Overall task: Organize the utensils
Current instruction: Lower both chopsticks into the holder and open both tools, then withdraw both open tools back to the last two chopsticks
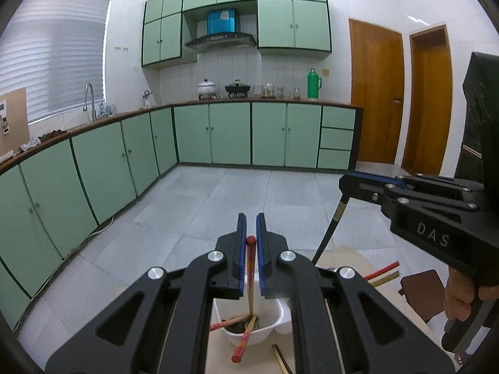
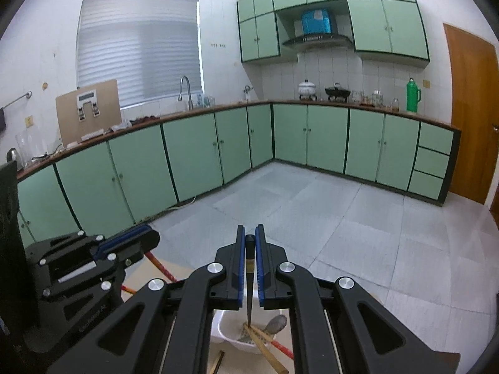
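In the left wrist view my left gripper [image 1: 251, 222] is shut on a red-topped wooden chopstick [image 1: 250, 277]. It hangs tip-down into a white plastic container [image 1: 274, 324] that holds other red-ended chopsticks [image 1: 241, 341]. At the right, my right gripper [image 1: 346, 183] is shut on a black chopstick [image 1: 329, 230] that slants down toward the table. In the right wrist view the right gripper [image 2: 249, 232] pinches that black chopstick [image 2: 249, 283], its tip inside the container [image 2: 226, 332] among wooden chopsticks [image 2: 265, 342]. The left gripper [image 2: 149, 235] shows at the left with its red chopstick [image 2: 160, 266].
The container stands on a beige table [image 1: 346, 255]. Loose chopsticks [image 1: 382, 272] lie to its right and one [image 1: 280, 361] in front. A grey rounded piece [image 2: 276, 324] rests in the container. A hand [image 1: 458, 299] grips the right tool. Green cabinets and tiled floor lie beyond.
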Motion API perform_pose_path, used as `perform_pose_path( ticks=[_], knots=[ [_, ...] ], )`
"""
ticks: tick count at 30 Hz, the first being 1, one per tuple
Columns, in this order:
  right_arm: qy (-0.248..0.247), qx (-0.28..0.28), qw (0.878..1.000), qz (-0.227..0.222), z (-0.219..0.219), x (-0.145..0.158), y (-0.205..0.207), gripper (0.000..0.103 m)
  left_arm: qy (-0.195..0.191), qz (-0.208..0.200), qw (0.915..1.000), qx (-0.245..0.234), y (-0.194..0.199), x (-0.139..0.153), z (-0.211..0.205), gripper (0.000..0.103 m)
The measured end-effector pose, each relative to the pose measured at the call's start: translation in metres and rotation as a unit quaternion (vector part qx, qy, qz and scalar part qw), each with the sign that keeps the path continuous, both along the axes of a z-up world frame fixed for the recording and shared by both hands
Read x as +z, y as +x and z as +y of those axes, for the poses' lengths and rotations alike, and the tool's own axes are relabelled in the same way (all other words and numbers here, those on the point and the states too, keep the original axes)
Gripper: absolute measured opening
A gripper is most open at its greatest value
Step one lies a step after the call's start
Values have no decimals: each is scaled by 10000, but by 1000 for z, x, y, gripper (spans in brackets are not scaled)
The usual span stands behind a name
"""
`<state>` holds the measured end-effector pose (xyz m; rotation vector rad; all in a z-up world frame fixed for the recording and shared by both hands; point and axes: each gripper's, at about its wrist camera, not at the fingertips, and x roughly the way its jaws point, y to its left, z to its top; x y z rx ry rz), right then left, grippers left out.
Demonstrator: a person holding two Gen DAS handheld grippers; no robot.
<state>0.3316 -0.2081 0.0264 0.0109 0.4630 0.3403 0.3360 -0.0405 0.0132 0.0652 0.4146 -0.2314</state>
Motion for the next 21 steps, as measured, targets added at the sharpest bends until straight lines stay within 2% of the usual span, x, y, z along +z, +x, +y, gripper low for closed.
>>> perform_pose_path(
  ticks=[4, 6, 9, 12, 14, 19, 21],
  knots=[
    [-98, 14, 9999, 74, 0, -7, -1, 8, 11, 83, 10000, 21, 0, -3, 4, 11],
    [-109, -7, 9999, 55, -1, -5, -4, 12, 4, 54, 10000, 34, -3, 0, 6, 19],
    [-55, -73, 10000, -9, -9, 2, -11, 20, -3, -60, 10000, 68, -11, 8, 10, 24],
    [-55, -146, 9998, -109, -16, 8, -25, 31, -27, -182, 9998, 98, -25, 17, 14, 31],
    [-32, -196, 9996, -176, -21, 12, -32, 48, -35, -239, 9996, 136, -37, 22, 17, 35],
    [134, -283, 9990, -321, -34, 13, -67, 67, -110, -375, 9992, 123, -72, 26, 23, 51],
    [193, -319, 9986, -385, -40, 10, -86, 72, -141, -411, 9989, 169, -89, 24, 26, 63]
  ],
)
